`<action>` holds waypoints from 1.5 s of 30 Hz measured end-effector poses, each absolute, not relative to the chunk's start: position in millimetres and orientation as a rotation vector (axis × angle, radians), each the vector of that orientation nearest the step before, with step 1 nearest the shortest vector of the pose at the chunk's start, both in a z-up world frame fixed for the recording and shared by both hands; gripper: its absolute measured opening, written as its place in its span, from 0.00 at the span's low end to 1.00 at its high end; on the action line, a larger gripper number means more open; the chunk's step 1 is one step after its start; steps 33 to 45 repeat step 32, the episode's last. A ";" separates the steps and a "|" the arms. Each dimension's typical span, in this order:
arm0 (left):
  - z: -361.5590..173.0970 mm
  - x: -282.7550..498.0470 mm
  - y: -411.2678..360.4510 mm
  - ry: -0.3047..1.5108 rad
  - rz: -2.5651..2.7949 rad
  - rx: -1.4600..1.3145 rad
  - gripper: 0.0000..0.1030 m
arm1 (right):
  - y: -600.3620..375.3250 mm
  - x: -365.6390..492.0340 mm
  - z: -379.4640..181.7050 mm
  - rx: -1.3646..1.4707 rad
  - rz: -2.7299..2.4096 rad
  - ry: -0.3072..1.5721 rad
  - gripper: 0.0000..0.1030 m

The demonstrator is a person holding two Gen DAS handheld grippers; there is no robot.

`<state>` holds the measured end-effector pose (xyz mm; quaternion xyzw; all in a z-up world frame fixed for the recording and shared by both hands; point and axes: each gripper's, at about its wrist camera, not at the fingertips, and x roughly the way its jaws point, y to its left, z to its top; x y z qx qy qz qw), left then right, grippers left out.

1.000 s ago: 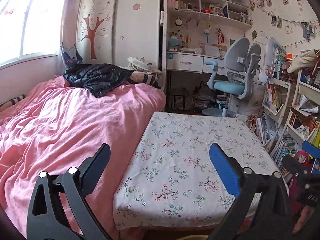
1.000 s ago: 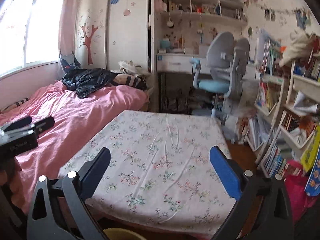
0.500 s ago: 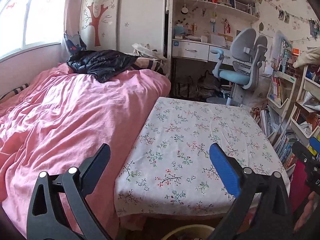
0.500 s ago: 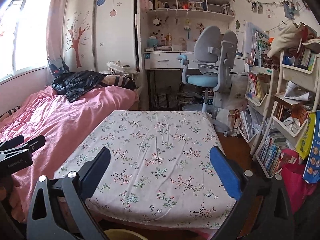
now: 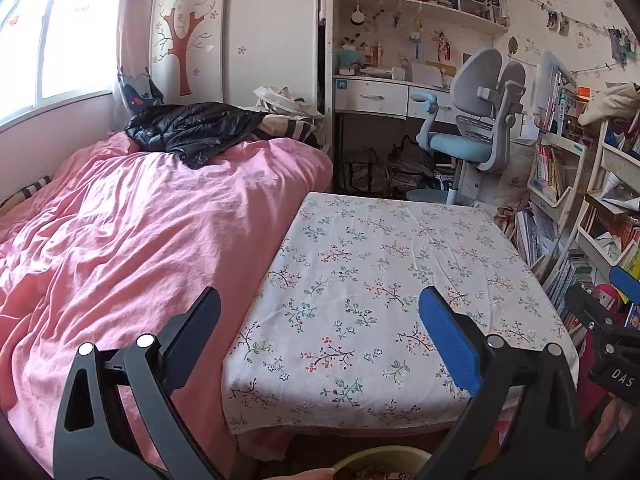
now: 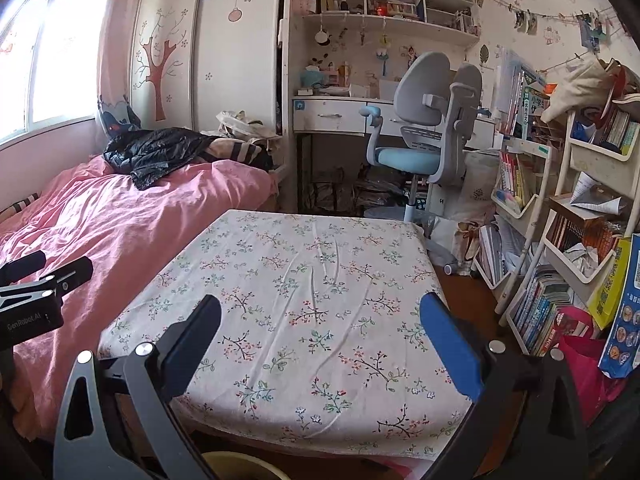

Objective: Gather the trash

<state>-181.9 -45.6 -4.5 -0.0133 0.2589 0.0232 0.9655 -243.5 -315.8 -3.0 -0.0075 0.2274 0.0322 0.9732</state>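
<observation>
My left gripper (image 5: 320,316) is open and empty, held above the near edge of a low table with a floral cloth (image 5: 380,280). My right gripper (image 6: 320,324) is open and empty over the same table (image 6: 312,300). The rim of a yellow bin (image 5: 380,460) shows below the table's near edge, and it shows in the right wrist view (image 6: 240,466) too. No loose trash shows on the cloth. The right gripper appears at the right edge of the left wrist view (image 5: 608,320); the left gripper appears at the left edge of the right wrist view (image 6: 32,292).
A bed with a pink cover (image 5: 120,240) lies left of the table, with a black jacket (image 5: 192,128) at its far end. A grey-blue desk chair (image 5: 472,128) and desk stand behind. Bookshelves (image 6: 560,240) and a red bag (image 6: 584,360) crowd the right side.
Both grippers have pulled back and tilted slightly down, so the table's near edge and the yellow bin rim show more. Both stay open.
</observation>
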 end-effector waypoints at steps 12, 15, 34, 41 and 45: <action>-4.5 -183.3 -51.0 0.494 -0.008 -0.027 0.93 | -319.9 -241.7 -5.2 -0.015 0.070 0.474 0.93; -5.6 -184.1 -58.1 0.471 -0.028 0.011 0.93 | -320.4 -234.9 -8.8 -0.030 0.080 0.498 0.93; -26.5 -139.8 -47.9 0.611 0.073 0.061 0.93 | -336.8 -141.2 -77.0 -0.003 0.077 0.822 0.93; -26.5 -139.8 -47.9 0.611 0.073 0.061 0.93 | -336.8 -141.2 -77.0 -0.003 0.077 0.822 0.93; -26.5 -139.8 -47.9 0.611 0.073 0.061 0.93 | -336.8 -141.2 -77.0 -0.003 0.077 0.822 0.93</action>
